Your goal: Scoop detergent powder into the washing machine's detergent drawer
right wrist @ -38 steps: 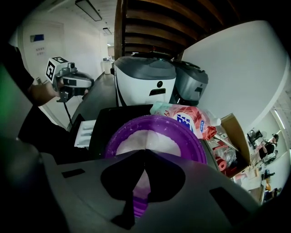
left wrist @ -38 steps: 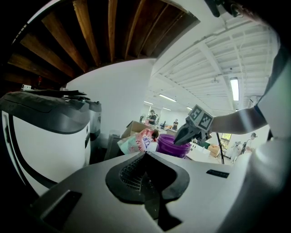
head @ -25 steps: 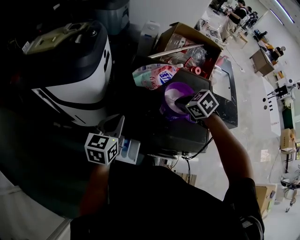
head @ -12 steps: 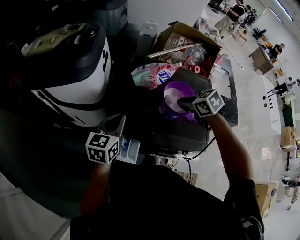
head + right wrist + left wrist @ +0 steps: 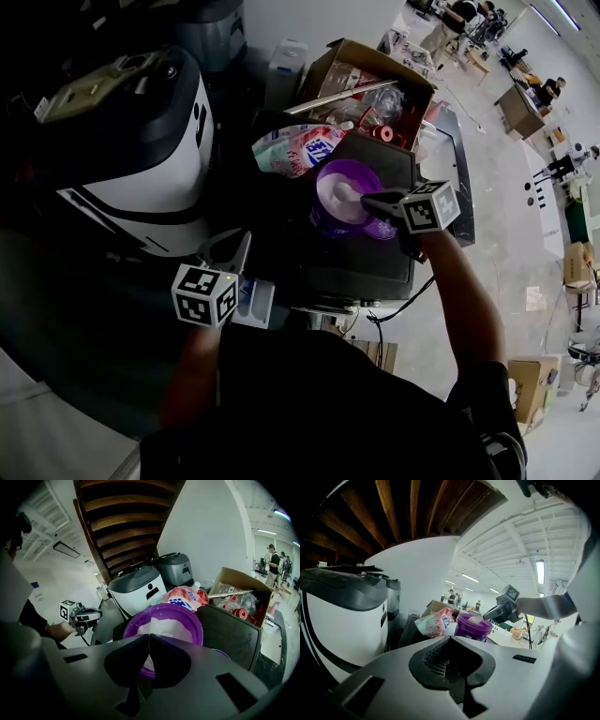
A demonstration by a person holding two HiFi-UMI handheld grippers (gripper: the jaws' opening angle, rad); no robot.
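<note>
A purple tub [image 5: 342, 192] of white detergent powder [image 5: 164, 630] stands on a dark machine top [image 5: 366, 262]. My right gripper [image 5: 367, 199] reaches over the tub's right rim, its jaws shut on what looks like a white scoop [image 5: 476, 619] just above the powder. In the right gripper view that gripper [image 5: 149, 635] points straight at the tub [image 5: 164, 620]. The pale detergent drawer [image 5: 258, 302] sticks out of the machine's front. My left gripper [image 5: 239, 247] hangs just left of the drawer, shut with nothing seen in it; in its own view the gripper [image 5: 450, 638] faces the tub [image 5: 473, 626].
A pink-and-blue detergent bag [image 5: 295, 150] lies behind the tub. An open cardboard box [image 5: 370, 80] of clutter stands farther back. A large white-and-black appliance [image 5: 141, 159] fills the left. A cable [image 5: 389, 314] hangs by the machine's front. People [image 5: 464, 23] stand far off at desks.
My right gripper has drawn back from above the tub's middle to its right rim. The left gripper has stayed beside the drawer.
</note>
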